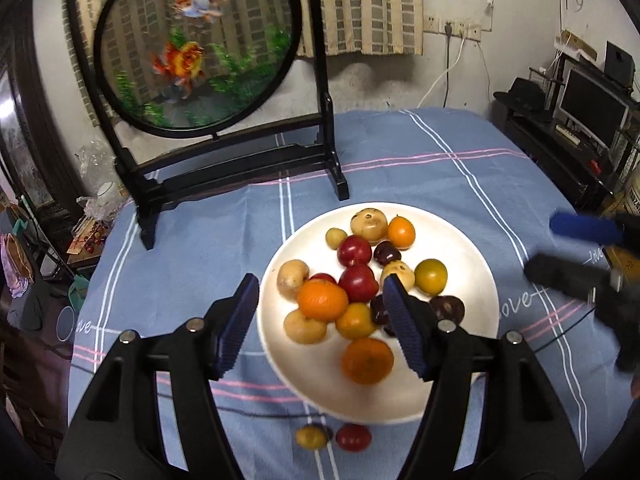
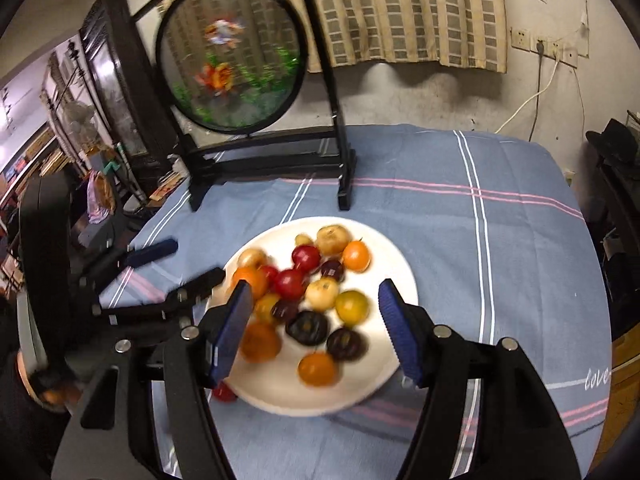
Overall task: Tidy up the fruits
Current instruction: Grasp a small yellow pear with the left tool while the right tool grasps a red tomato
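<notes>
Both grippers (image 1: pixel 320 316) (image 2: pixel 316 328) spread wide over fruit plate (image 1: pixel 472 248).

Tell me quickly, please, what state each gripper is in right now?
Left gripper: open, holding nothing, above the plate.
Right gripper: open, holding nothing, also above the plate.

Left gripper (image 1: pixel 320 320), right gripper (image 2: pixel 312 326), black frames, ribbed blue pads, apparently silver screws
</notes>
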`<state>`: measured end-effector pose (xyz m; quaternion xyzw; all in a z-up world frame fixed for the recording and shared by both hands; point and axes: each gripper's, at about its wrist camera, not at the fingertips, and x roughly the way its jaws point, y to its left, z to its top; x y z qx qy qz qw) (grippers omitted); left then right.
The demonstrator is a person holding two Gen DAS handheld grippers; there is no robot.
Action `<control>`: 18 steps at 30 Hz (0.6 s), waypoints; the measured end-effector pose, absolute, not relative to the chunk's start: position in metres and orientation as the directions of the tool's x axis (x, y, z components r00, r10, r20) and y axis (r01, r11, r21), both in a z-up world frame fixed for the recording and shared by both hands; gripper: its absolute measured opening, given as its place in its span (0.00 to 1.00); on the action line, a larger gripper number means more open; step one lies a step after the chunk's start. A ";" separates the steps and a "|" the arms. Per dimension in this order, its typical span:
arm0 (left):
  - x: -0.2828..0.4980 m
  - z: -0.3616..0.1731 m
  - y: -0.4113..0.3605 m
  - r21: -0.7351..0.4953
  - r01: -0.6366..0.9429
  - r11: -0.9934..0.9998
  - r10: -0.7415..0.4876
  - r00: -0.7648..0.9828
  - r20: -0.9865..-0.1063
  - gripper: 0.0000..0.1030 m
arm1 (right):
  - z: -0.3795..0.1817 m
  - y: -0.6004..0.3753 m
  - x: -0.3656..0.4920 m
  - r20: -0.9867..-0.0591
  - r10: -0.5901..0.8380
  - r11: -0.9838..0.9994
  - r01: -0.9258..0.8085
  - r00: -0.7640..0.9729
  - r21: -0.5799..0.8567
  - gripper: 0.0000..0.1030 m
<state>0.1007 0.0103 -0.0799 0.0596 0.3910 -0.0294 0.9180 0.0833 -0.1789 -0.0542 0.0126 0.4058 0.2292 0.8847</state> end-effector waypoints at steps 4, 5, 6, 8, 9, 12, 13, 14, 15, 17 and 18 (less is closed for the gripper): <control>0.075 -0.079 0.024 0.080 0.080 0.994 0.003 0.687 -0.726 0.64 | -0.068 -0.172 0.045 -0.724 0.436 0.881 -0.420 0.535 0.220 0.64; 0.068 -0.080 0.029 0.076 0.071 0.995 0.007 0.686 -0.727 0.64 | -0.073 -0.169 0.036 -0.728 0.443 0.876 -0.426 0.523 0.227 0.64; 0.056 -0.082 0.039 0.069 0.048 0.996 0.018 0.685 -0.728 0.65 | -0.077 -0.166 0.028 -0.732 0.443 0.874 -0.431 0.517 0.225 0.64; 0.041 -0.088 0.058 0.047 0.005 0.999 0.031 0.673 -0.739 0.66 | -0.092 -0.156 0.008 -0.744 0.444 0.866 -0.452 0.499 0.213 0.64; 0.033 -0.092 0.066 0.034 -0.011 0.999 0.033 0.667 -0.744 0.66 | -0.097 -0.151 0.002 -0.750 0.446 0.862 -0.458 0.488 0.215 0.64; 0.015 -0.108 0.087 0.041 -0.046 0.998 0.061 0.640 -0.766 0.66 | -0.121 -0.132 -0.009 -0.783 0.446 0.852 -0.473 0.433 0.224 0.64; 0.009 -0.114 0.092 0.044 -0.056 0.997 0.070 0.629 -0.774 0.66 | -0.129 -0.126 -0.011 -0.795 0.441 0.851 -0.476 0.417 0.222 0.64; 0.003 -0.122 0.100 0.043 -0.076 0.996 0.080 0.609 -0.789 0.66 | -0.136 -0.121 -0.012 -0.803 0.438 0.850 -0.476 0.405 0.224 0.64; -0.001 -0.128 0.105 0.037 -0.089 0.995 0.083 0.595 -0.800 0.66 | -0.145 -0.113 -0.012 -0.815 0.432 0.849 -0.480 0.387 0.222 0.64; -0.007 -0.137 0.112 0.035 -0.111 0.993 0.093 0.574 -0.814 0.66 | -0.154 -0.104 -0.010 -0.825 0.419 0.850 -0.483 0.378 0.211 0.64; -0.010 -0.143 0.115 0.036 -0.121 0.992 0.098 0.562 -0.822 0.66 | -0.161 -0.098 -0.009 -0.834 0.416 0.849 -0.483 0.363 0.213 0.64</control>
